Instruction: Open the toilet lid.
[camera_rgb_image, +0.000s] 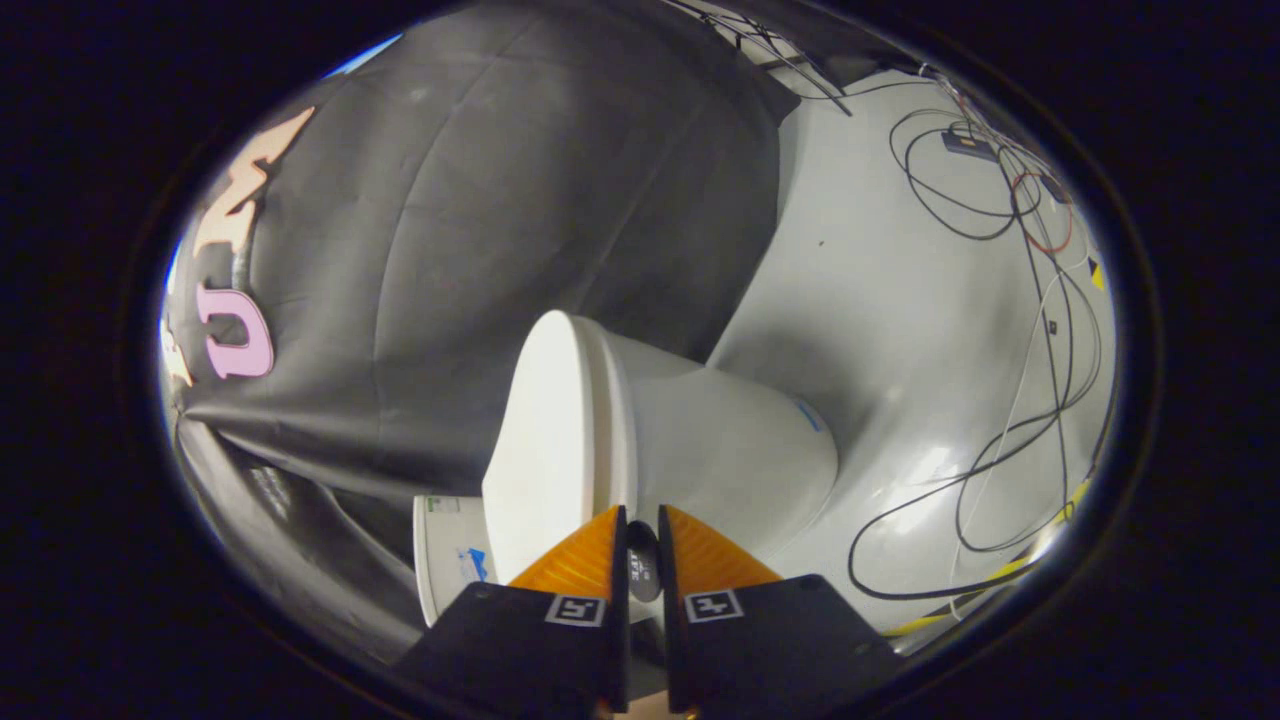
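A white toilet lies rolled sideways in the gripper view, with its lid (555, 440) flat down on the bowl (730, 450). My gripper (643, 535) sits at the lid's front rim. Its two fingers stand close together, one over the lid's top face and the other on the bowl side of the seam. A small dark piece at the lid's edge (643, 565) is pinched in the narrow gap between them. The lid shows no gap from the seat. The white tank (450, 560) stands behind the lid, partly hidden by the fingers.
The black cloth wall (500, 220) hangs behind the toilet. The pale grey floor (900, 330) spreads beyond the bowl, with several loose cables (1010, 440) looping across it and a small dark box (968, 146) at its far end.
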